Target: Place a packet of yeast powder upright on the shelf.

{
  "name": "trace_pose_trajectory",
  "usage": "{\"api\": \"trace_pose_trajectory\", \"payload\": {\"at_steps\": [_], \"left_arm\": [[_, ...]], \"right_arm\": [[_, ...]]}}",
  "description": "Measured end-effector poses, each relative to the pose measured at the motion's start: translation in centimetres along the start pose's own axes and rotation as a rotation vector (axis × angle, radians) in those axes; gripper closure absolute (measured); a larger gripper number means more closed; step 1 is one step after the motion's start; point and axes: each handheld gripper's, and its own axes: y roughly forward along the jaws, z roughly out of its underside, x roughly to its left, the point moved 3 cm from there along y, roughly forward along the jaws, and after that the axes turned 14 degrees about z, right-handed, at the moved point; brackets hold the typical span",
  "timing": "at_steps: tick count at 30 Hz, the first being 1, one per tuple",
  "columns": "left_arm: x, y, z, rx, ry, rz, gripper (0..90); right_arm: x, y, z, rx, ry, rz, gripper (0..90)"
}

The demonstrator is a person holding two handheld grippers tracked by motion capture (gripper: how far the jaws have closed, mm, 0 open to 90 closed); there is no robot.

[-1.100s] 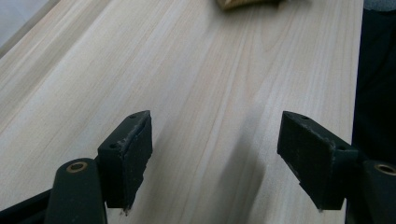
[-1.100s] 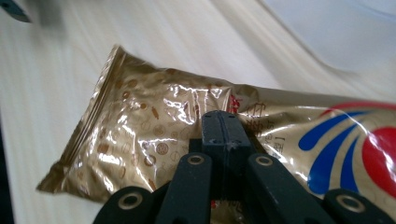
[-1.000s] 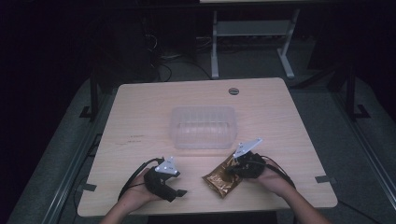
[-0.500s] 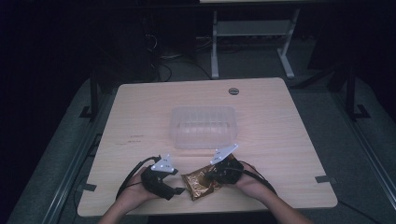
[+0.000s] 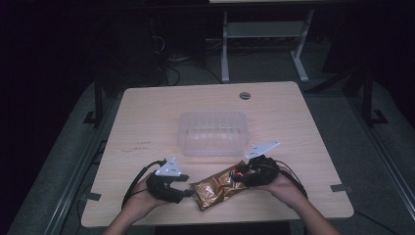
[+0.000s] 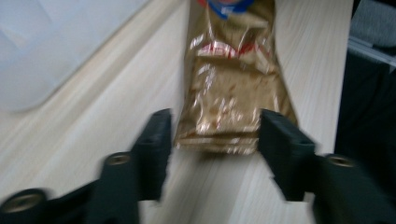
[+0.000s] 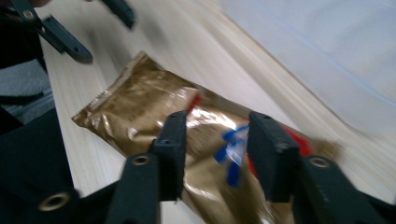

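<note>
Two hand-held black grippers work at the near edge of a pale wooden table [image 5: 147, 122], with a crinkled gold foil snack packet [image 5: 215, 188] lying flat on the wood between them; the packet carries red and blue print toward its far end and sits just in front of a clear, empty plastic tub [image 5: 213, 132], apart from it. In the left gripper view, the left gripper [image 6: 212, 133] straddles the packet's sealed near end; its jaws have just been closing, yet a sliver of space shows on each side, so the pads do not press the foil. In the right gripper view, the right gripper [image 7: 215, 140] hangs above the printed end; its jaws have just been opening, they stand apart with the packet under the gap, and it grasps nothing. In the high view, the person's hands come in from the bottom edge, one behind each gripper; a cable trails from each.
</note>
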Motion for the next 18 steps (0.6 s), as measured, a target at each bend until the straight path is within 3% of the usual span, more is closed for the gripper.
{"api": "trace_pose_trajectory", "payload": {"at_steps": [2, 8, 10, 18], "left_arm": [[-0.2, 0.1, -0.7, -0.009, -0.008, 0.0, 60.4], [-0.5, 1.4, -2.9, 0.007, -0.004, 0.017, 87.8], [-0.4, 2.2, -3.5, 0.04, 0.014, 0.024, 89.5], [0.0, 6.6, -5.5, 0.129, 0.016, 0.044, 89.6]], "right_arm": [[-0.7, -0.8, 0.5, 0.0, 0.027, 0.02, 45.9], [-2.4, -2.3, 2.7, 0.014, 0.087, 0.052, 38.8], [-2.7, -2.5, 3.2, 0.018, 0.103, 0.049, 36.7], [-3.6, -2.4, 3.9, 0.014, 0.109, 0.057, 34.5]]}}
